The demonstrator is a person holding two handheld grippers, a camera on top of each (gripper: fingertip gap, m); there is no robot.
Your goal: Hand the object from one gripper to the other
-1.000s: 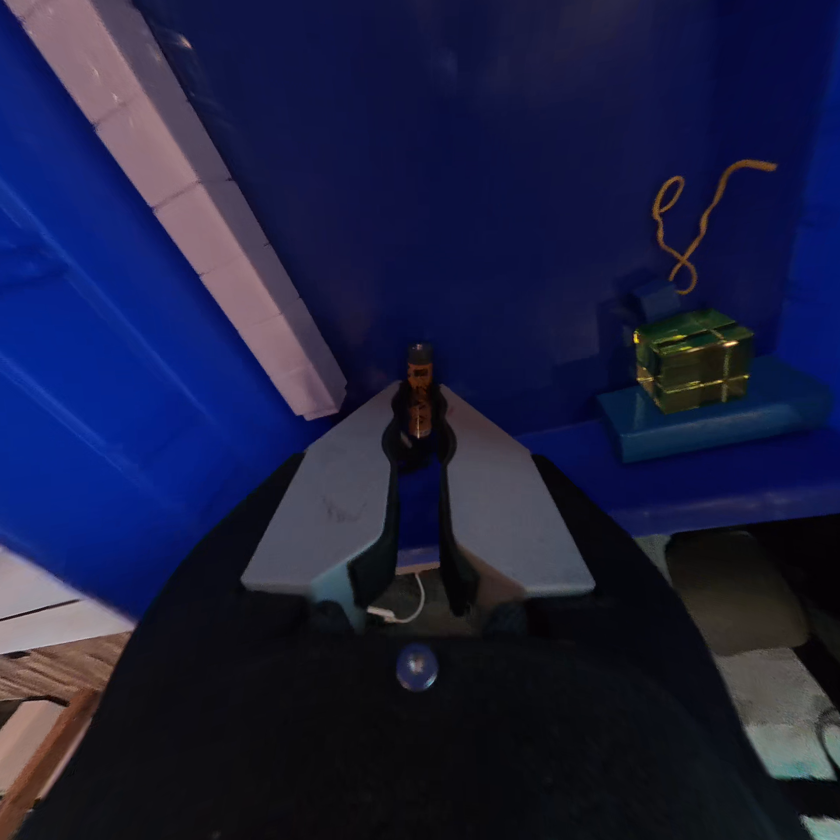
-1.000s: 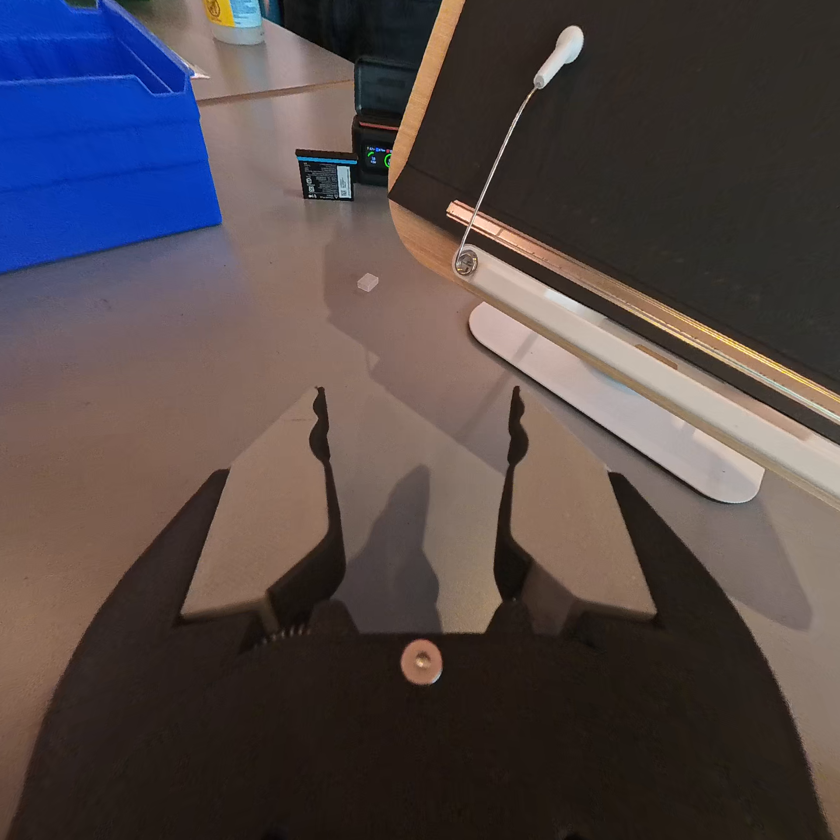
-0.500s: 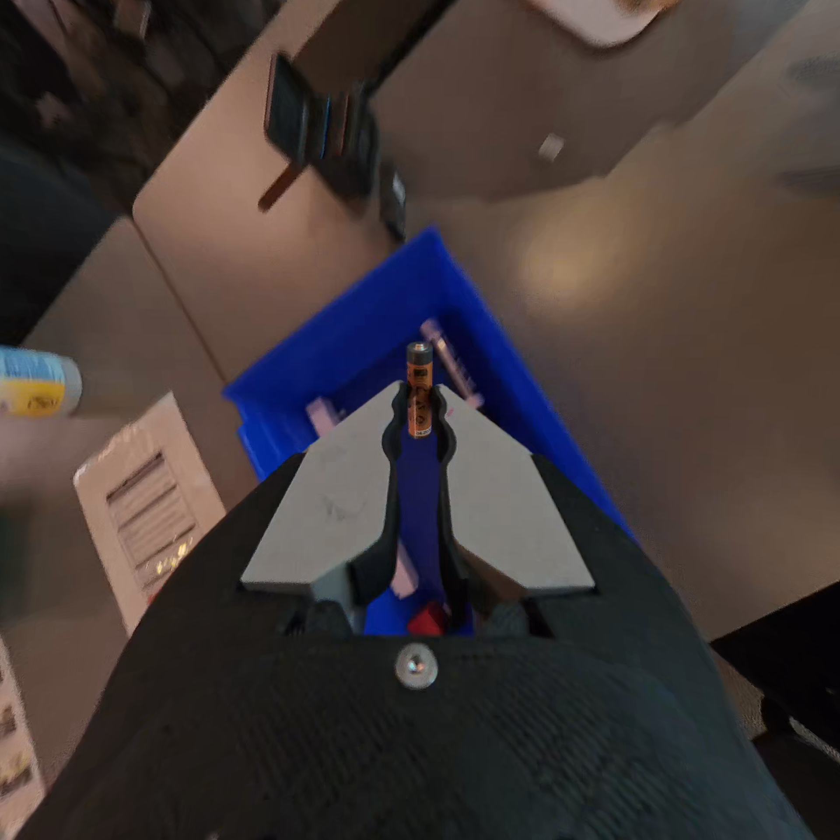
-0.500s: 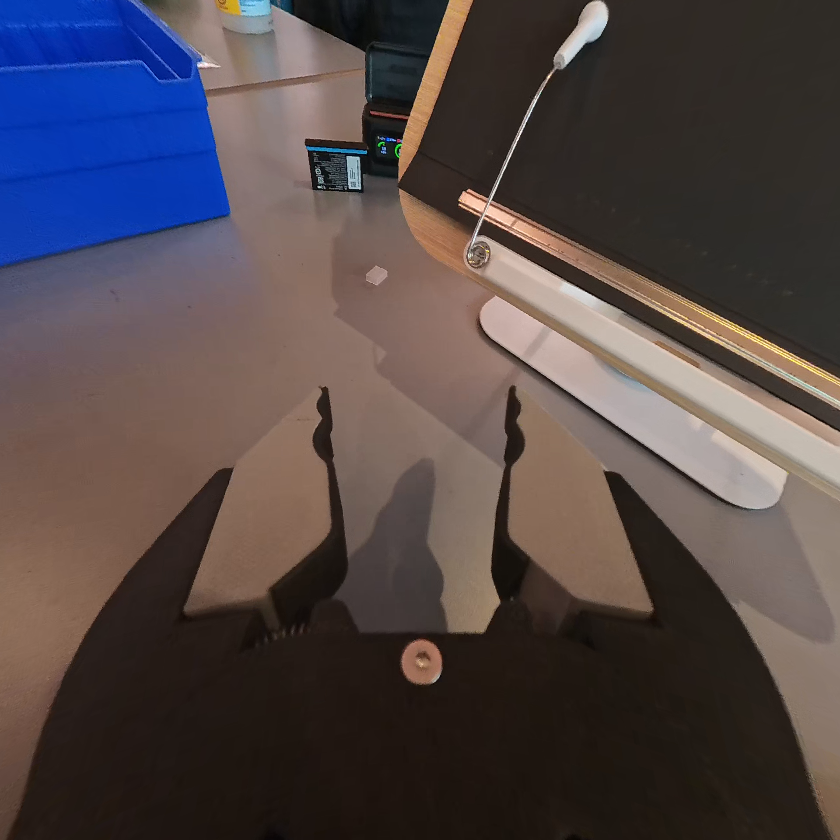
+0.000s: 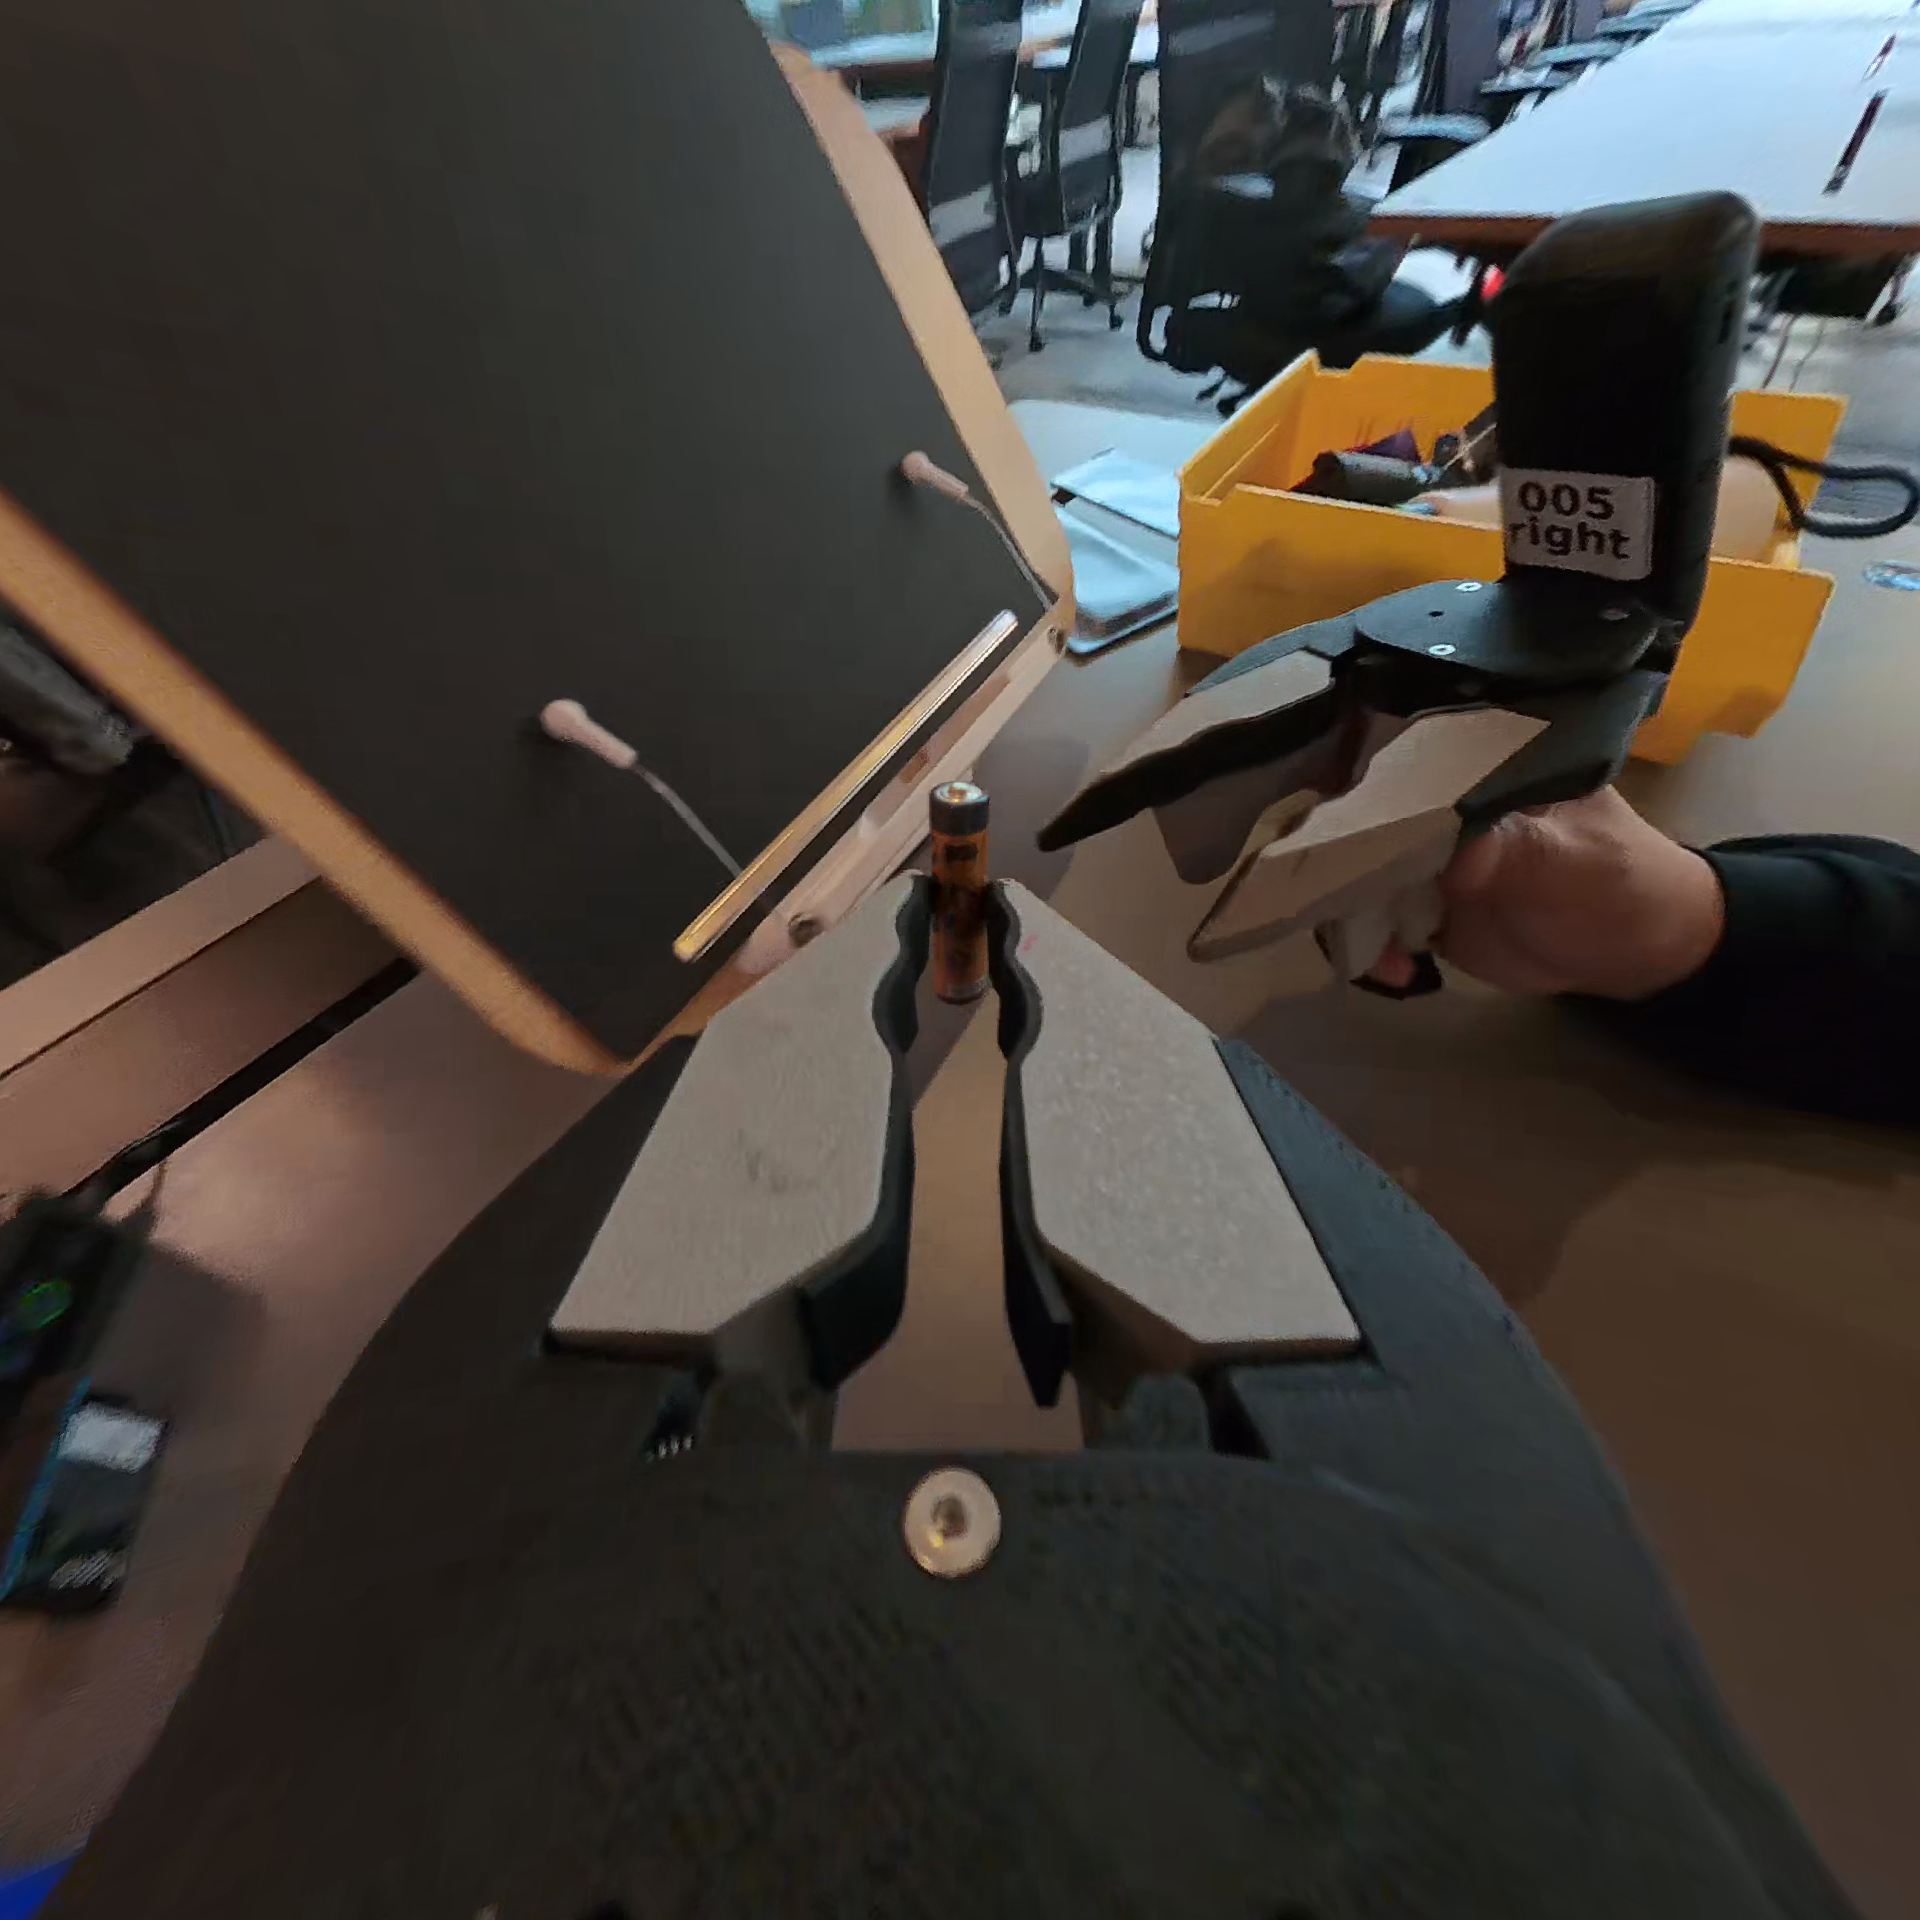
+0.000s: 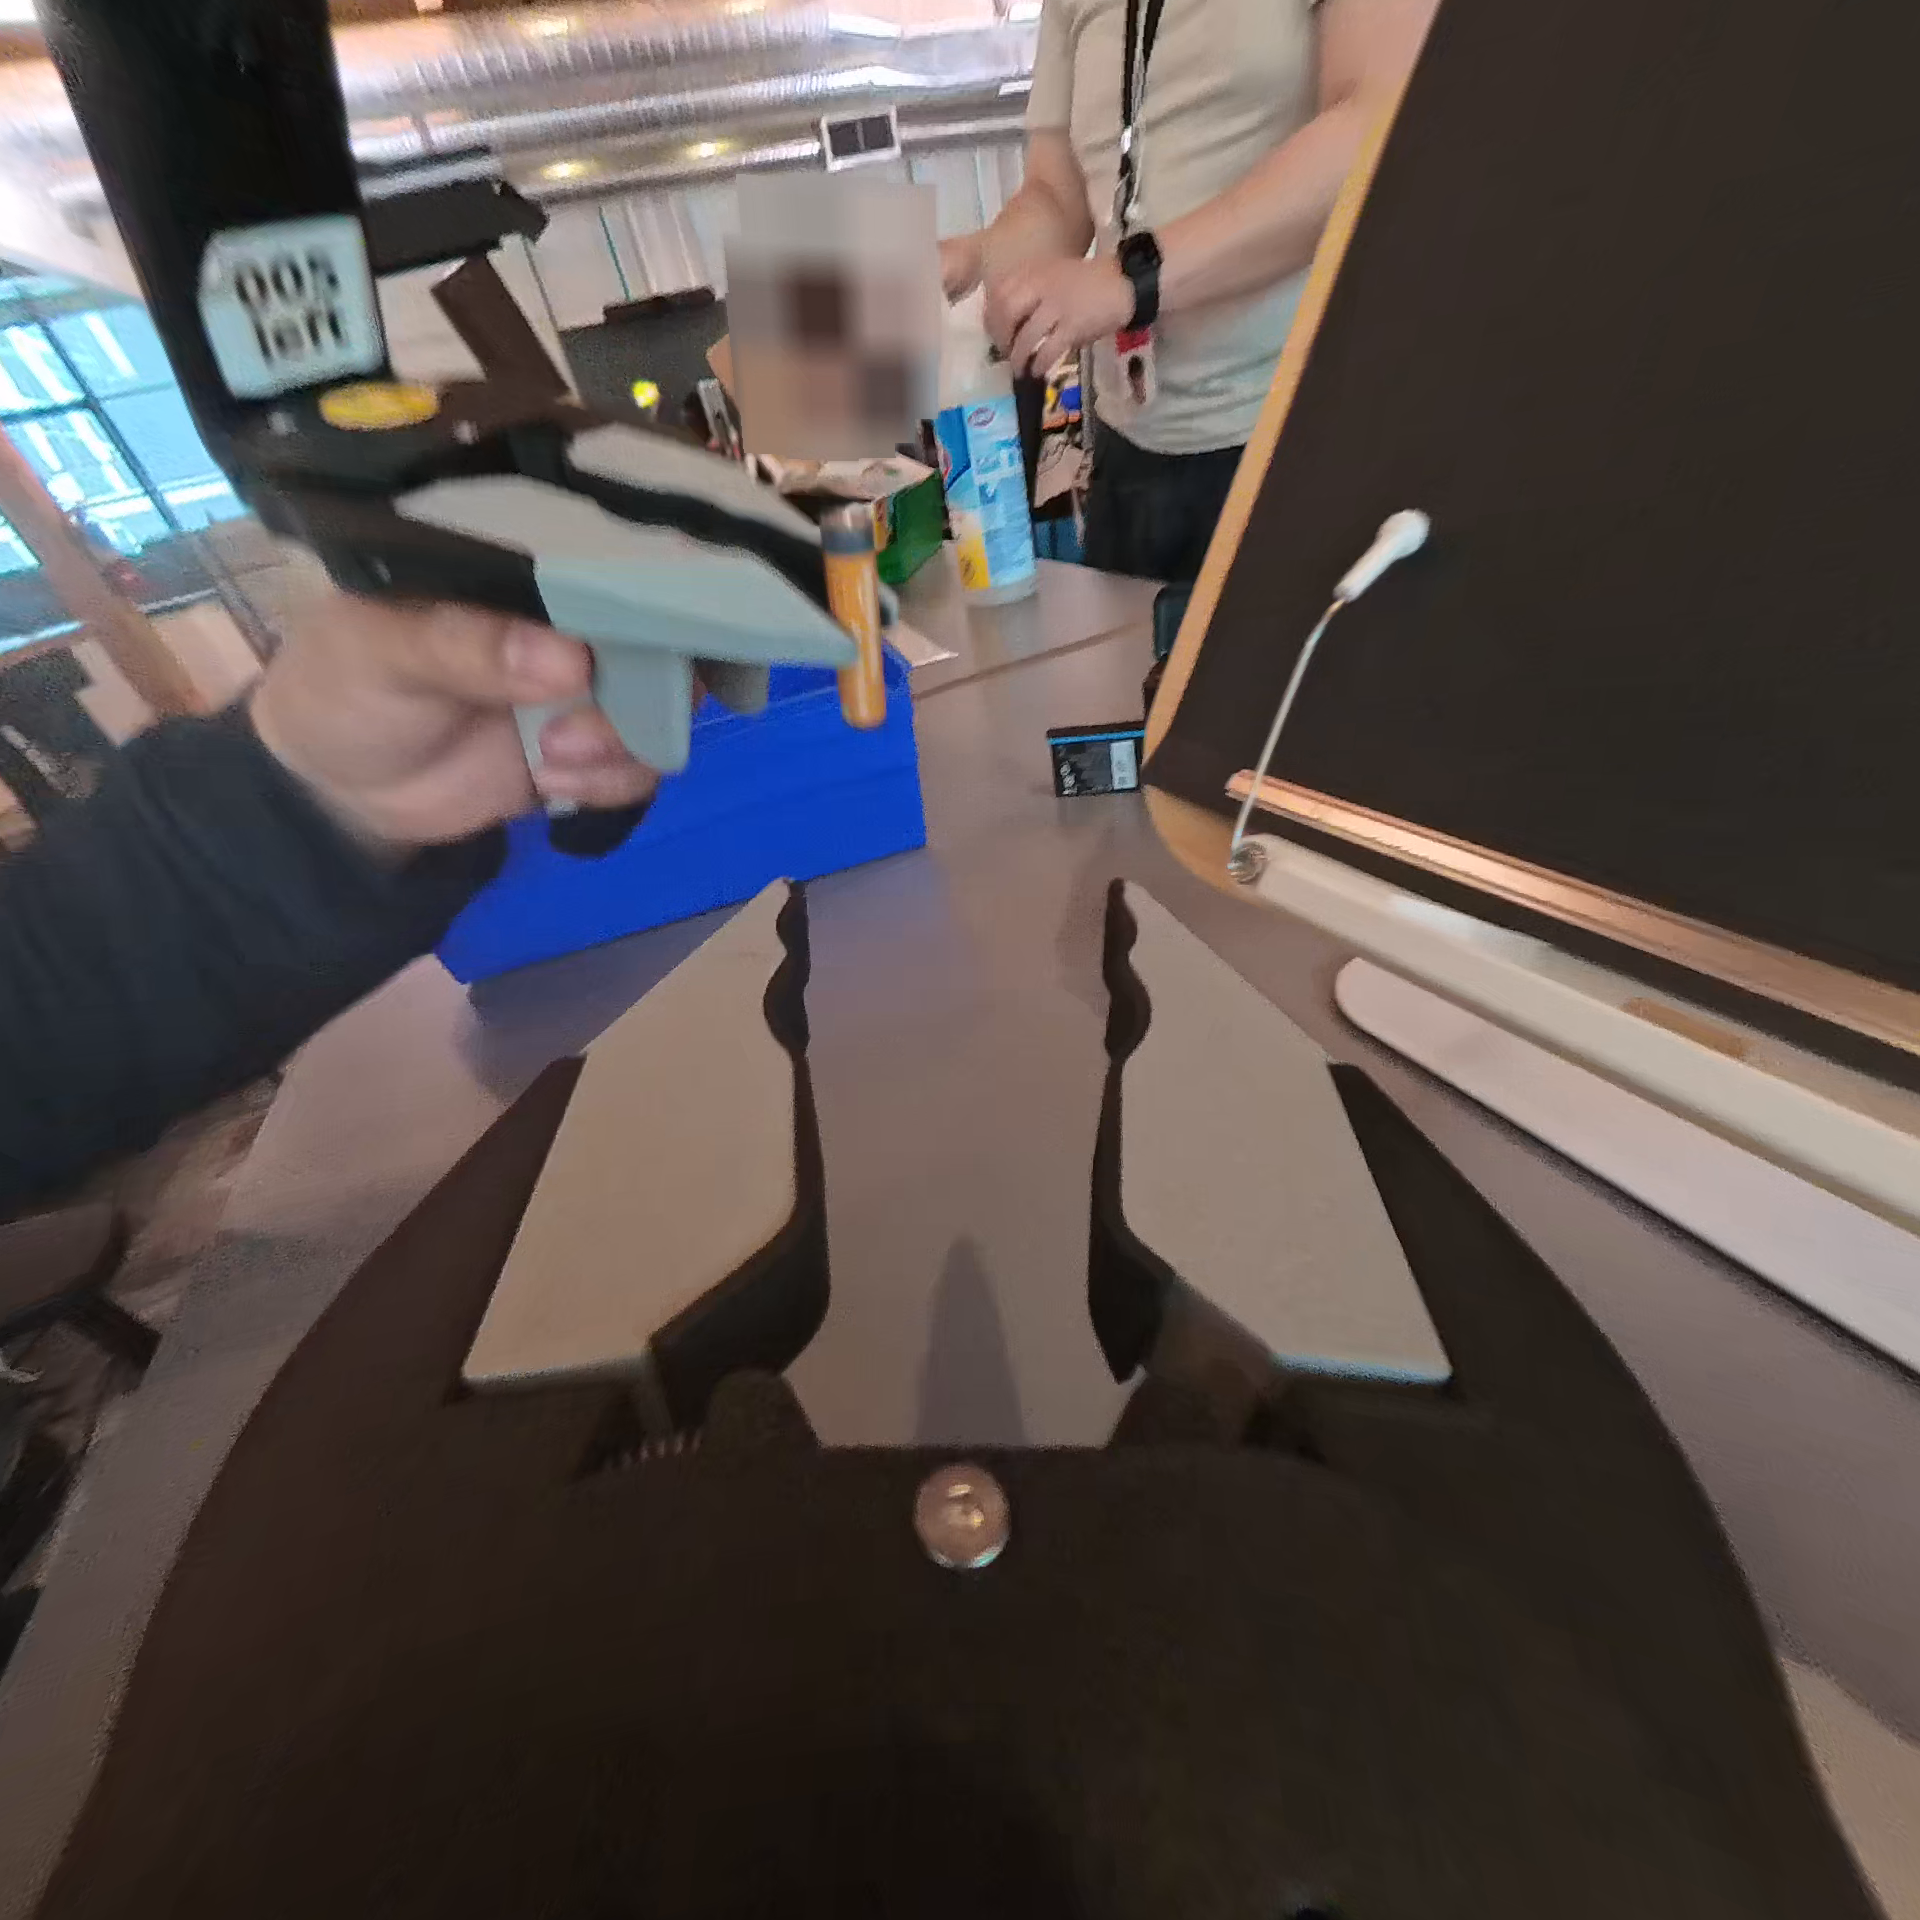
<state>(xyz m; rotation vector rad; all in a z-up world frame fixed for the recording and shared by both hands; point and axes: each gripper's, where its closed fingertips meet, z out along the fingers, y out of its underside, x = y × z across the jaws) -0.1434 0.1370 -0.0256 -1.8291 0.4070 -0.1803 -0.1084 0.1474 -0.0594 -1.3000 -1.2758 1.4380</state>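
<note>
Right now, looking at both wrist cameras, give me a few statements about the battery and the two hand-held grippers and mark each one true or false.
1. The left hand-held gripper is shut on the battery. True.
2. The right hand-held gripper already grips the battery too. False: its jaws are open and empty, apart from the battery.
3. The battery stands roughly upright between the left fingertips, sticking out above and below them. True.
4. The battery lies inside the blue bin. False: it is held in the air in front of the bin.
5. A yellow bin sits behind the right hand-held gripper in the left wrist view. True.
</note>
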